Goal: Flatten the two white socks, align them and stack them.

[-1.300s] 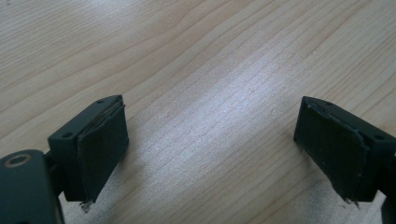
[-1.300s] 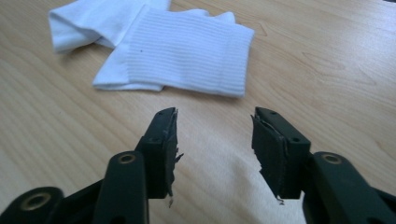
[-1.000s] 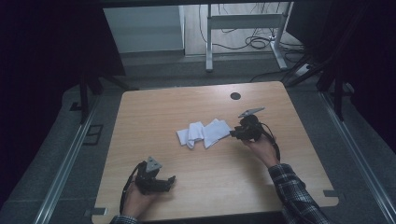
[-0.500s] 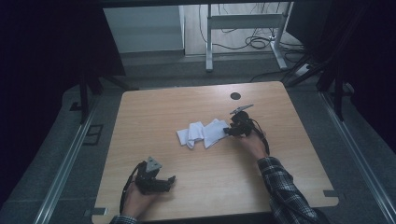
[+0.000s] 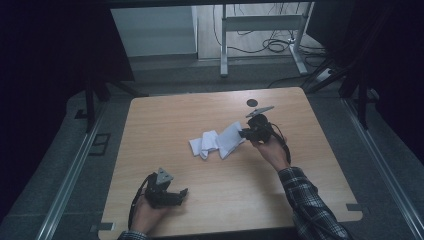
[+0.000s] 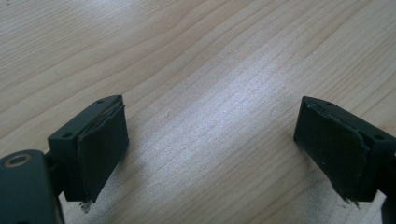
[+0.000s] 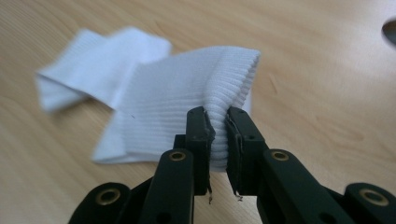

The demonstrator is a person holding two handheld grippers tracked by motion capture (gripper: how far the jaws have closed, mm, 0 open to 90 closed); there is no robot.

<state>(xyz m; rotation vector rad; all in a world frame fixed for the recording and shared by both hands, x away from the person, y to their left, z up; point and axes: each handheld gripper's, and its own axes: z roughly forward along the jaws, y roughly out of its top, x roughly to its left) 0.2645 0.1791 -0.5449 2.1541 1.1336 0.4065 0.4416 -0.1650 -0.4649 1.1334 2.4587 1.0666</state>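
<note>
Two white socks lie crumpled mid-table: one sock (image 5: 231, 138) (image 7: 177, 98) has its ribbed cuff raised off the wood, the other sock (image 5: 204, 145) (image 7: 98, 60) lies flat to its left. My right gripper (image 5: 246, 134) (image 7: 219, 123) is shut on that ribbed cuff; its jaws have just been closing with the cuff between them. My left gripper (image 5: 182, 192) (image 6: 212, 149) rests open near the front left of the table, with only bare wood between its fingers.
The wooden table (image 5: 210, 105) has a dark round hole (image 5: 252, 102) (image 7: 390, 30) near its far edge, behind the right gripper. A metal table frame (image 5: 260, 30) and cables lie on the floor beyond.
The right gripper moved a little left onto the sock's cuff, closed on it and lifted that end slightly. The left gripper kept still.
</note>
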